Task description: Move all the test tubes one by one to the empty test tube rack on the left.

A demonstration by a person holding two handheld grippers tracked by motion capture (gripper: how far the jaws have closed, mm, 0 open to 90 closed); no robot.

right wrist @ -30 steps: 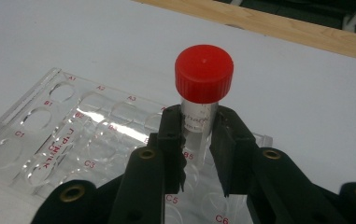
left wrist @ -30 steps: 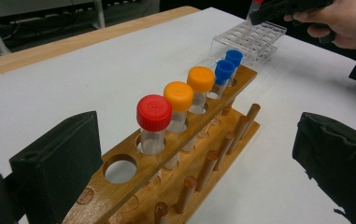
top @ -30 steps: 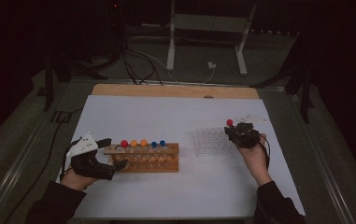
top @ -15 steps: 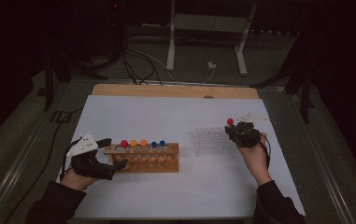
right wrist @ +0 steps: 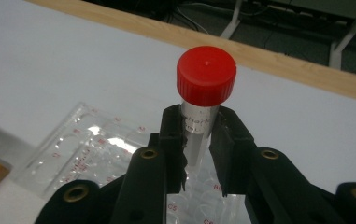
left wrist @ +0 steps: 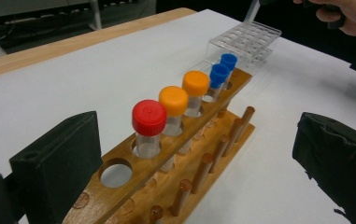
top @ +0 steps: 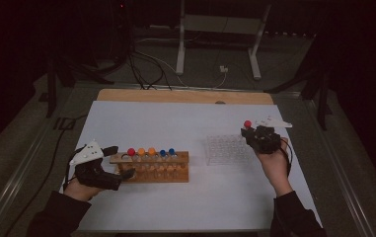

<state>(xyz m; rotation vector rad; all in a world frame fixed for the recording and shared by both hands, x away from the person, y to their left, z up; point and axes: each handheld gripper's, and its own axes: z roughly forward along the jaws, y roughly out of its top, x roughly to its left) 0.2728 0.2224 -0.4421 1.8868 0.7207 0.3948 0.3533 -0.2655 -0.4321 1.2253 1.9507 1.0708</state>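
Note:
A wooden rack (top: 151, 170) holds one red-capped, two orange-capped and two blue-capped tubes; its hole nearest my left gripper (top: 120, 162) is vacant. That gripper stands open around the rack's left end (left wrist: 119, 196), its right jaw clear of the wood. Off to the right, my right gripper (top: 248, 132) is shut on a red-capped tube (top: 247, 124), upright over the far right corner of a clear plastic rack (top: 225, 148). In the right gripper view the pads (right wrist: 172, 135) pinch the tube's clear body just under the red cap (right wrist: 206, 77), above the clear rack (right wrist: 87, 154).
A white sheet (top: 175, 128) covers the table, with a wooden strip (top: 185, 96) along its far edge. Beyond it are metal stand legs (top: 180, 49) and cables on the dark floor. The person's right hand (left wrist: 348, 18) shows far off in the left gripper view.
My right gripper has risen a little with the red-capped tube in it. The left gripper and the wooden rack have stayed put.

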